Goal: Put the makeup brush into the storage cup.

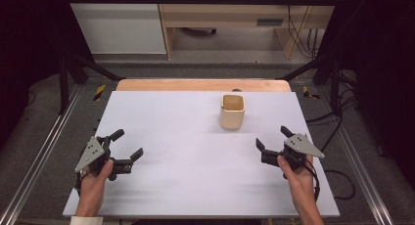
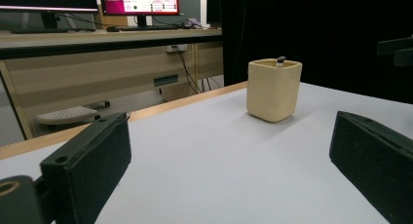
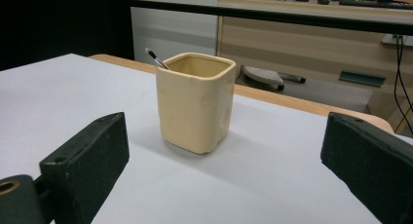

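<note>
A cream square cup stands upright on the white table, toward the far right of the middle. A thin dark stick with a pale tip pokes out of the cup at its rim; the same tip shows above the cup in the left gripper view. My left gripper rests near the table's left edge, open, nothing between its jaws. My right gripper sits at the right, open and empty, a short way in front of the cup.
A wooden strip runs along the table's far edge. Beyond it stand a desk with cables and a white cabinet. Black frame posts flank the table on both sides.
</note>
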A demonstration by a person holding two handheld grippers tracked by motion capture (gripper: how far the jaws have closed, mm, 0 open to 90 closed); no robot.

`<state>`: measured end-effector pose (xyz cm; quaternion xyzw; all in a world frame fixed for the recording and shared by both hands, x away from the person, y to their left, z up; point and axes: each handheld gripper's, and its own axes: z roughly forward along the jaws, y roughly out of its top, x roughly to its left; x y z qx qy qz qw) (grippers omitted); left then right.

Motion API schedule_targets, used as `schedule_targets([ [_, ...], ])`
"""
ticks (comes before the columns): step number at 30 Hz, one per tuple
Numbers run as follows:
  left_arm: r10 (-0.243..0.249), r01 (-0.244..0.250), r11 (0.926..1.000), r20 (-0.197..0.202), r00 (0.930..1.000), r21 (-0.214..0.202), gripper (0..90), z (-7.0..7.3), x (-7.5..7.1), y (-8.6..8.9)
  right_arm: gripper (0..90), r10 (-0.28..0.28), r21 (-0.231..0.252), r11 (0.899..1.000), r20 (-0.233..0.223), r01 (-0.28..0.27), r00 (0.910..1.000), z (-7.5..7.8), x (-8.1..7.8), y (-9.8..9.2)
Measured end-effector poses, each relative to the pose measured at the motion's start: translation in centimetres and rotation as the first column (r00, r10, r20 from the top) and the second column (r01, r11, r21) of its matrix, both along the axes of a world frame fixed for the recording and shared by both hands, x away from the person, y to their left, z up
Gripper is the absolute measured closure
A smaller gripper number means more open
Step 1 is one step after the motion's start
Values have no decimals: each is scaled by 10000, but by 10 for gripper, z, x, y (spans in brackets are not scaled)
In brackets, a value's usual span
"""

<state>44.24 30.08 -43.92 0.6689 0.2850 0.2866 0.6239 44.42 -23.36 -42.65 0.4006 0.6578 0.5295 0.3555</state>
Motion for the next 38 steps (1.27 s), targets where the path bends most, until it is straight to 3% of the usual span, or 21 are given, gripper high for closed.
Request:
schedule_targets([
  [14, 46, -46, 10000, -86, 10000, 13, 15, -3, 1, 1, 54, 350, -53, 9994, 469, -348, 9983, -16, 0, 3],
  [21, 70, -69, 10000, -138, 9999, 71, 14, -6, 2, 1, 50, 284, 108, 9995, 357, -288, 9990, -27, 0, 0],
  [32, 134, -133, 9998, -123, 9998, 116, 14, -9, 4, 0, 38, 564, -196, 9983, 458, -556, 9974, -34, 1, 5],
  [38, 169, -167, 9998, -99, 9998, 135, 14, -10, 4, -1, 36, 497, 29, 9988, 448, -498, 9978, -38, 1, -1],
])
